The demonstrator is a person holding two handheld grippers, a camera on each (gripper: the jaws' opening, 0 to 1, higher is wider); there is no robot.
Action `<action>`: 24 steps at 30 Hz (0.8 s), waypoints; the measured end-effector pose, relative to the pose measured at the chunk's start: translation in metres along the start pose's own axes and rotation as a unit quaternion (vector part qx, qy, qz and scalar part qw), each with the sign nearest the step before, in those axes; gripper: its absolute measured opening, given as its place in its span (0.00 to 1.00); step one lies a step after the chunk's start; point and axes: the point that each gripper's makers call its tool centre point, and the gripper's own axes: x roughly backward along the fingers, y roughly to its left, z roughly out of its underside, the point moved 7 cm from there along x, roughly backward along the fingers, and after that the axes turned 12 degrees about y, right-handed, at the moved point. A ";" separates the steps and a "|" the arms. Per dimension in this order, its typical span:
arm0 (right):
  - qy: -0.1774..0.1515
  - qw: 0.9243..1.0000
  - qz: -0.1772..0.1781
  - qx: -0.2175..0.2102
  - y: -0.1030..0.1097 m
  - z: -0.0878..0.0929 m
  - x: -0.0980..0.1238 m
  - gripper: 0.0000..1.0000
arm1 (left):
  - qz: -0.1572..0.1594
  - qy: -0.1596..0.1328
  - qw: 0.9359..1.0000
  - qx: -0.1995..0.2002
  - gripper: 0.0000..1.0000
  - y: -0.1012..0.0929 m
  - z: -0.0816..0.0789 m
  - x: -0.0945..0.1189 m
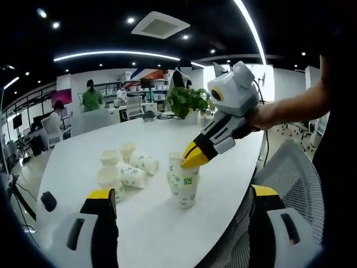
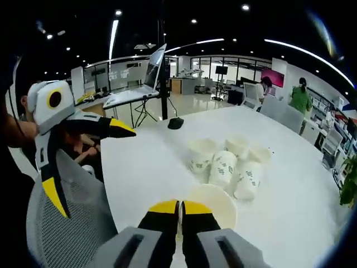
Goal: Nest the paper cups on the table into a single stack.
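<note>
Jaws of the right hand-held gripper (image 2: 179, 215) stand pressed together on the near rim of an upright paper cup stack (image 1: 184, 184). In the left gripper view the same hand-held gripper enters from the right, its yellow tips closed on the stack's top rim, with a person's hand (image 1: 262, 116) gripping its body. The stack stands near the worktop (image 1: 139, 223) edge, and its topmost cup (image 2: 211, 205) appears in the right gripper view as an open mouth directly ahead of the tips.

The left hand-held gripper (image 1: 181, 198) has its jaws spread wide. The stack sits between them and ahead of them, touching neither. In the right gripper view this hand-held gripper comes in from the left, above the mesh back of a chair (image 2: 72, 218), well apart from the cups.

A cluster of loose cups (image 1: 125, 167) lies on the worktop beyond the stack, to its left in the left gripper view. Some stand upright and some lie on their sides, touching one another.

Farther out, a potted plant (image 1: 188, 101) stands on the worktop, as does a computer mouse (image 2: 175, 123). An open laptop (image 2: 146, 78) rests on a stand beyond the worktop edge.
</note>
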 end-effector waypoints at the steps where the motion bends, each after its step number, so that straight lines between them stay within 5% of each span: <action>1: -0.002 1.000 -0.004 -0.008 0.001 0.000 -0.001 0.00 | 0.000 0.001 1.000 0.000 0.97 0.000 0.000 0.000; 24: -0.006 0.991 -0.080 -0.109 0.007 0.008 -0.028 0.02 | 0.008 0.010 1.000 -0.014 0.98 -0.007 0.000 0.005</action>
